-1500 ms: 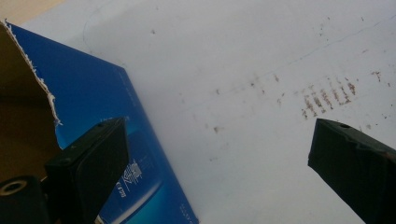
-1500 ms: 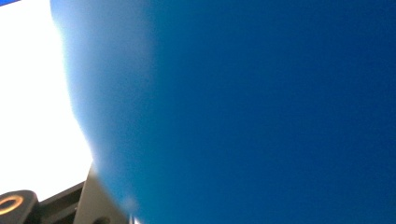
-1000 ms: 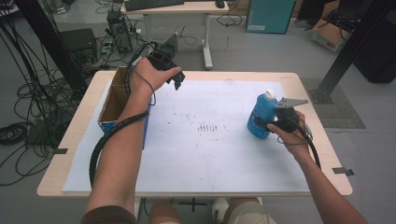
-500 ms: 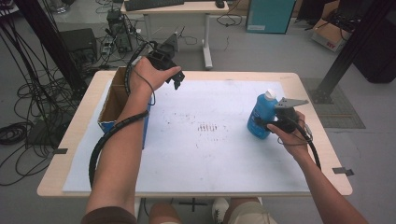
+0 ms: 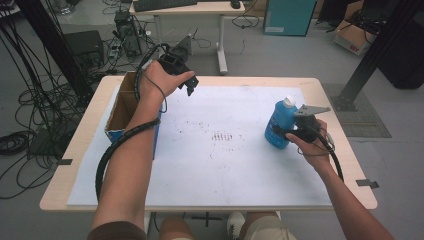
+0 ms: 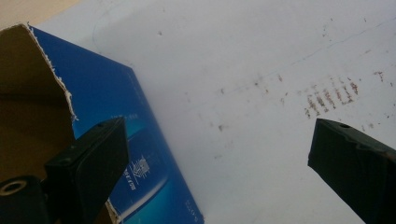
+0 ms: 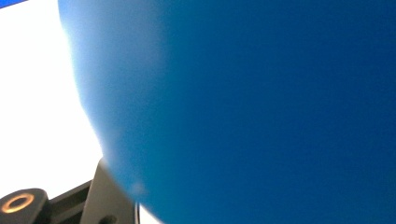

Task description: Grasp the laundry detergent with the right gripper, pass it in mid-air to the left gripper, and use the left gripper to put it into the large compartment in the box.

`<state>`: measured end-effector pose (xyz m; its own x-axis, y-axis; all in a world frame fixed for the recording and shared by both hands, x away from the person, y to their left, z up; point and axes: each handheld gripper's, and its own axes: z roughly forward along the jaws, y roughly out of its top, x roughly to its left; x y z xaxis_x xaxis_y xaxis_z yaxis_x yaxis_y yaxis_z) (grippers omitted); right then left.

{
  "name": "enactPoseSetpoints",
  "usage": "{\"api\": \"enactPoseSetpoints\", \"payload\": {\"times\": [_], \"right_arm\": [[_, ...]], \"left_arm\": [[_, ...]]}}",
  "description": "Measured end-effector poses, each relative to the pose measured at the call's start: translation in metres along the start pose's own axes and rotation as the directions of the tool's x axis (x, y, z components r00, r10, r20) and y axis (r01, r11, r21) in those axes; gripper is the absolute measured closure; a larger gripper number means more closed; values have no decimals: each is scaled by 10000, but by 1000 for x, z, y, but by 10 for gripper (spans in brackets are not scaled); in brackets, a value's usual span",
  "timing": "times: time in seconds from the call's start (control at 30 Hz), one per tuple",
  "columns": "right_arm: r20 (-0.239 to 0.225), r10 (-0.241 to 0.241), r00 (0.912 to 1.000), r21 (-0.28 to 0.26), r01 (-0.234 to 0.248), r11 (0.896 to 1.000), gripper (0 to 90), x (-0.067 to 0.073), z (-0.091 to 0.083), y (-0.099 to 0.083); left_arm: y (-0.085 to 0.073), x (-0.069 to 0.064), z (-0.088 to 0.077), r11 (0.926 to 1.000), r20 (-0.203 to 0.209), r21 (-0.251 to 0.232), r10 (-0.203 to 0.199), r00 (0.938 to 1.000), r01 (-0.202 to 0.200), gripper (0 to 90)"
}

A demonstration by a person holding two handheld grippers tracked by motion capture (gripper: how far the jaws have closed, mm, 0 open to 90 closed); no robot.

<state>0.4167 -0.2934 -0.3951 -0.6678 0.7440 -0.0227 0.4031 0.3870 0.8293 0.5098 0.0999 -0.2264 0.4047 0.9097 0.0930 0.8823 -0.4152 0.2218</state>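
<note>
Now the right gripper is clamped tight on the blue bottle, which stands on the white mat far from the open box, so grabbing is done but moving it is left.

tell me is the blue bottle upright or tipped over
Upright: the blue bottle stands on its base on the table, white cap on top.

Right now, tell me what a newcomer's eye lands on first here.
First the bright blue bottle with its white cap, upright at the right of the white mat, with the right gripper shut on its lower body. Next the open cardboard box at the mat's left edge, with the left gripper held open above the mat just beside it.
</note>
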Motion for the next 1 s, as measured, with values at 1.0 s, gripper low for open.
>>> {"api": "enactPoseSetpoints", "payload": {"times": [1.0], "right_arm": [[-49,-57,10000,-15,57,10000,445,-1,0,0]], "left_arm": [[3,-2,-3,9999,-94,33,102,9999,-102,56]]}}
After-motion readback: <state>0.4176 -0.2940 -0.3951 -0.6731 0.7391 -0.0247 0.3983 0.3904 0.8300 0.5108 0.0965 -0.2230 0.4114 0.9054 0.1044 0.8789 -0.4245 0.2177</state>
